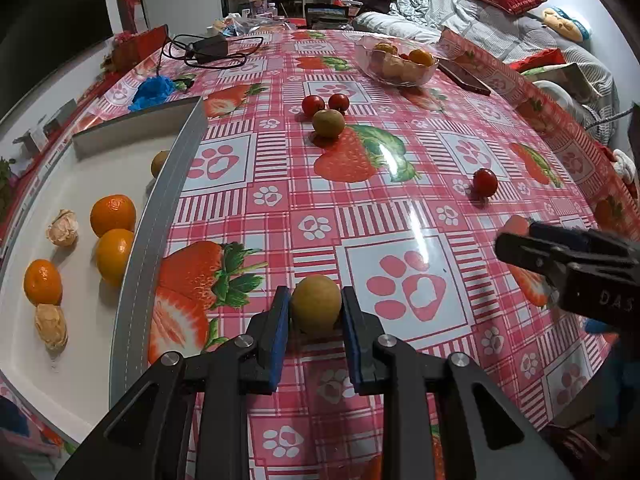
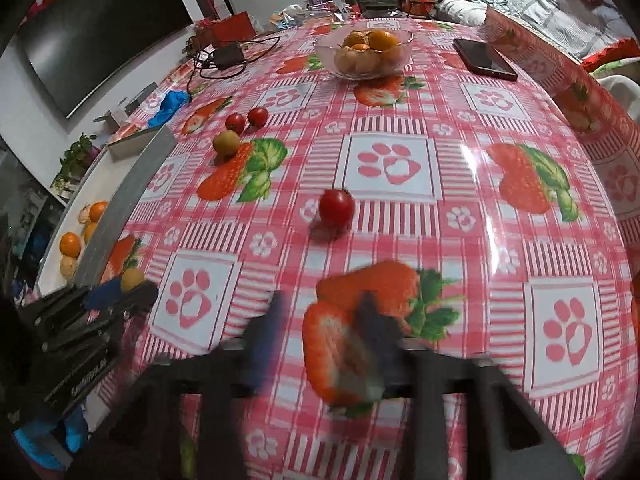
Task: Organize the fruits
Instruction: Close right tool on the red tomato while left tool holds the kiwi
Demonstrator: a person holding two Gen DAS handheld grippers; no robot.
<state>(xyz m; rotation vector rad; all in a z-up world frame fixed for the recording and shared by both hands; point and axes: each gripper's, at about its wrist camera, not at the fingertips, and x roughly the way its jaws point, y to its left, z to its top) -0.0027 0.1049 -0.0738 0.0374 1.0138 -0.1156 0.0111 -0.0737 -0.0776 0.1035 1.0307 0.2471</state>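
My left gripper [image 1: 316, 322] is shut on a round yellow-brown fruit [image 1: 316, 307], its blue pads pressing both sides, just right of the white tray [image 1: 160, 208]. The tray holds three oranges [image 1: 113, 215], pale husked fruits [image 1: 62, 228] and a brownish fruit [image 1: 160, 163]. My right gripper [image 2: 320, 320] is blurred, its fingers apart with nothing between them, over a printed strawberry. A cherry tomato [image 2: 337, 208] lies ahead of it. Farther back on the cloth sit two tomatoes [image 2: 235, 122] and a green-brown fruit [image 2: 226, 143].
A glass bowl [image 2: 406, 46] of fruit stands at the table's far side, with a dark phone [image 2: 484, 60] to its right. A charger and cable [image 1: 208, 50] and a blue crumpled item [image 1: 152, 90] lie at the far left. The table edge drops off at the right.
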